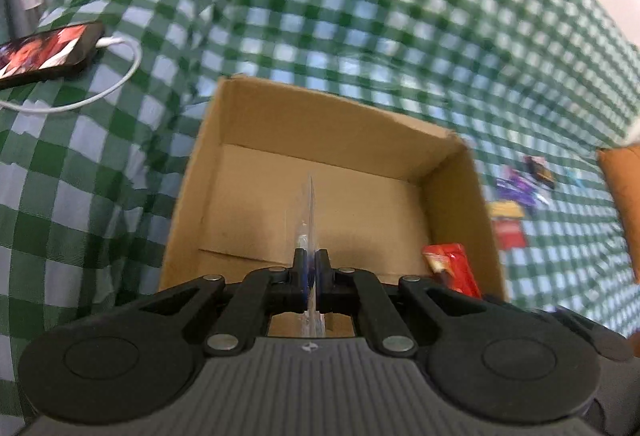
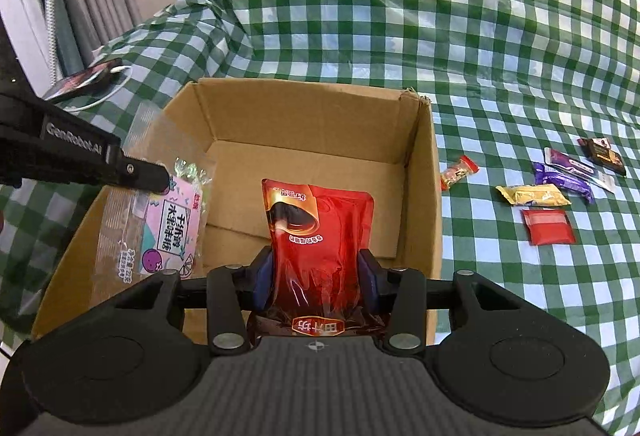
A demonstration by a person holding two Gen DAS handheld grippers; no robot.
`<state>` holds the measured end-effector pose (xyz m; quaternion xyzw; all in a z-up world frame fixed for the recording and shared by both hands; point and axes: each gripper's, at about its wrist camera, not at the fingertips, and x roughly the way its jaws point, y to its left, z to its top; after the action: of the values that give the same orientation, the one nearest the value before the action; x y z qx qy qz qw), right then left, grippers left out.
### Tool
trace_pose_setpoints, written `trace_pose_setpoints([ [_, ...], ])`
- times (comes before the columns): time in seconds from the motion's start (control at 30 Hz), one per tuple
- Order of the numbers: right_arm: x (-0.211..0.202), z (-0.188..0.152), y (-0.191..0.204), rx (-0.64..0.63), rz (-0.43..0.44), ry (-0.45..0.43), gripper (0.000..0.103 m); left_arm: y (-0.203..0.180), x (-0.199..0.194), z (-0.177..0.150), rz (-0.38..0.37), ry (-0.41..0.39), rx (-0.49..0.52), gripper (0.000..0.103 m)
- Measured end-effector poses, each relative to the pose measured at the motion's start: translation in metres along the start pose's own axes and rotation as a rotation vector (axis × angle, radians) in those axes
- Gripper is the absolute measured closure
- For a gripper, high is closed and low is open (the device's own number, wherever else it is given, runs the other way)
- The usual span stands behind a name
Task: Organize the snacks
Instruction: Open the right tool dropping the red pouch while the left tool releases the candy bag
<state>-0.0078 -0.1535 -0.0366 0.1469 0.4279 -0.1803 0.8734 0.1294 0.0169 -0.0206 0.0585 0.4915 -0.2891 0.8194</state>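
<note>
An open cardboard box point(image 1: 320, 119) point(image 2: 320, 115) stands on the green checked cloth. My left gripper point(image 1: 311, 256) is shut on a clear packet with a pink label point(image 2: 168, 232). That packet point(image 1: 308, 207) shows edge-on in the left wrist view and hangs over the box's left side. My left gripper point(image 2: 156, 177) reaches in from the left in the right wrist view. My right gripper point(image 2: 318, 260) is shut on a red pouch point(image 2: 320, 228), its pads against the pouch's sides, above the box's near half. The red pouch point(image 1: 452, 268) also shows at the box's right wall.
Loose snacks lie on the cloth to the right of the box: a small red-ended candy point(image 2: 458, 171), a yellow bar point(image 2: 534, 195), a purple bar point(image 2: 564, 177), a red square sachet point(image 2: 548, 226), a dark packet point(image 2: 604, 155). A phone point(image 1: 44, 51) with a white cable lies at the far left.
</note>
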Motion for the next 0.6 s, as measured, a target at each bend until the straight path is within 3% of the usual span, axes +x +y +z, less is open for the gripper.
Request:
trace_pose_setpoints([
  [0.07, 0.006, 0.004, 0.002, 0.005, 0.002, -0.009, 0.041, 0.006, 0.003, 0.004, 0.017, -0.015, -0.027, 0.063],
  [0.1, 0.007, 0.006, 0.002, 0.008, 0.002, -0.013, 0.034, 0.007, 0.000, 0.005, 0.016, -0.022, -0.021, 0.032],
  [0.13, 0.006, 0.007, 0.002, 0.015, 0.002, -0.017, 0.023, 0.007, -0.007, 0.004, 0.021, -0.046, -0.009, 0.008],
  [0.17, 0.003, 0.009, 0.002, 0.021, 0.005, -0.024, 0.020, 0.006, -0.016, 0.001, 0.039, -0.085, 0.003, 0.001],
  [0.23, -0.005, 0.009, 0.002, 0.023, 0.023, -0.030, 0.019, 0.002, -0.035, -0.008, 0.103, -0.152, 0.042, 0.000],
  [0.37, -0.029, -0.003, 0.000, 0.023, 0.030, -0.016, 0.014, 0.000, -0.056, -0.035, 0.145, -0.102, 0.079, 0.000],
  [0.5, -0.065, -0.024, -0.003, 0.055, 0.031, -0.005, 0.010, 0.000, -0.084, -0.075, 0.215, -0.084, 0.044, 0.000],
  [0.6, -0.094, -0.041, 0.000, 0.065, 0.028, -0.020, 0.008, 0.002, -0.103, -0.102, 0.226, -0.063, -0.002, 0.000],
])
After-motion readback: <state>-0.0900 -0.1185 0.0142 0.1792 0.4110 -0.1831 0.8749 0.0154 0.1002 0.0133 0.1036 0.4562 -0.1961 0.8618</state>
